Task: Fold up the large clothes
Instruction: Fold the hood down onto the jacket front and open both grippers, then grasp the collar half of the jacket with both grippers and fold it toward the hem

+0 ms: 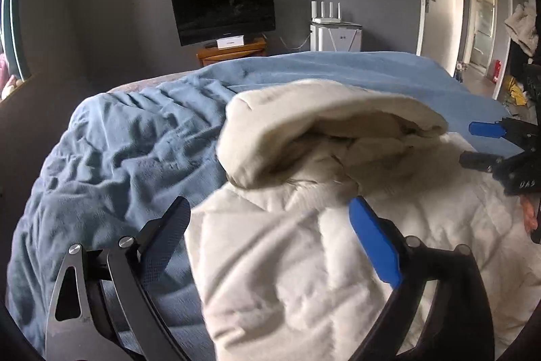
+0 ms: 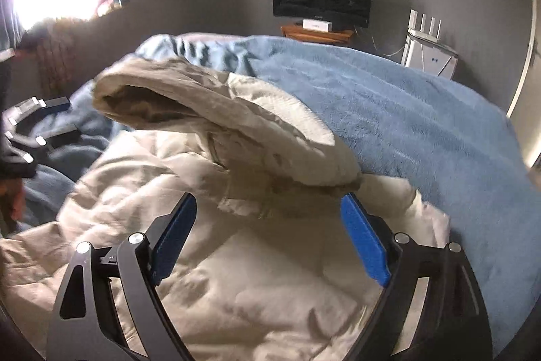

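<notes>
A white padded coat [image 2: 236,259] is spread on the blue blanket [image 2: 422,124], its hood [image 2: 189,97] raised at the far end. Both the left gripper [image 1: 270,219] and right gripper [image 2: 268,212] are held wide open over the coat, nothing gripped. A fold seems just released; a fresh edge must next be pinched.

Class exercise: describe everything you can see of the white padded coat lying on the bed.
The white padded coat is a bulky, quilted, soft-looking garment, creased and puffy. It lies spread on the blue blanket, which it touches underneath. Its cream hood stands raised, the opening showing a darker beige lining. Both the left gripper and right gripper are open above it, gripping nothing.
</notes>
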